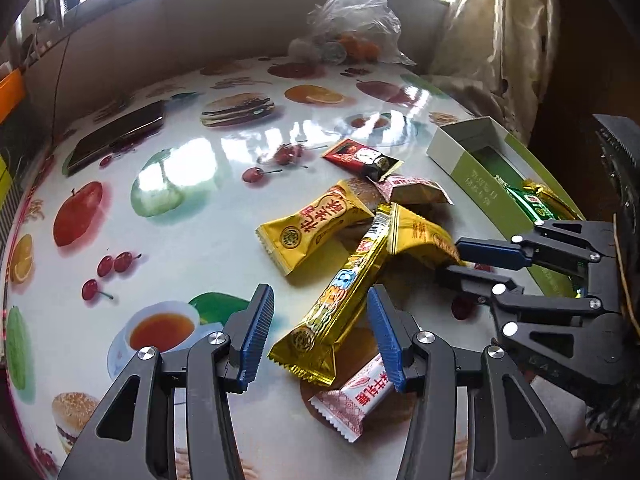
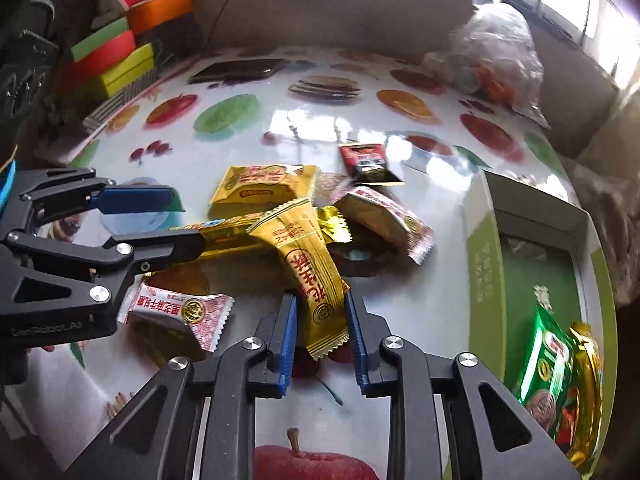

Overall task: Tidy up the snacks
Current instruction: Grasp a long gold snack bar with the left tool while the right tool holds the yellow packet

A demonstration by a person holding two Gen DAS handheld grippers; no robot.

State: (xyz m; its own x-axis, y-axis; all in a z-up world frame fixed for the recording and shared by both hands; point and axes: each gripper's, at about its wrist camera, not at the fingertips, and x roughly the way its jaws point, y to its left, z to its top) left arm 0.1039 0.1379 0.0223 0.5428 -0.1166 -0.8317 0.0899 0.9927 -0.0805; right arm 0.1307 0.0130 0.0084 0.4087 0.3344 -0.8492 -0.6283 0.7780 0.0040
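The right gripper (image 2: pixel 322 336) tilts steeply down toward the table (image 2: pixel 248 128), its ribbed blue pads clamped on the crimped end of a yellow snack packet (image 2: pixel 312 268), a glossy foil pillow with red lettering whose far end lies across the pile ahead of the fingertips. Beyond that packet, in the same heap, sit a second yellow packet (image 2: pixel 264 188), a long gold foil bar (image 2: pixel 228 236), a white packet with a red pattern (image 2: pixel 384 216) and, farthest out, a small red and black packet (image 2: pixel 366 160). To the left of the right gripper another white and red packet (image 2: pixel 180 312) lies flat by itself. To its right stands an open cardboard box (image 2: pixel 480 264), pale green outside, with a green packet (image 2: pixel 548 364) and a gold one (image 2: pixel 588 364) inside at the near end. The left gripper (image 1: pixel 320 332) also points steeply down, its jaws half apart and straddling the near end of the gold bar (image 1: pixel 344 300) without the pads pressing it; whether the tips touch the table I cannot tell. The tabletop is shiny, white, printed with fruit, burgers and a teacup. At its far edge lie a dark flat wallet-like case (image 1: pixel 120 136) and a crumpled clear plastic bag (image 1: pixel 352 20) with oranges inside.
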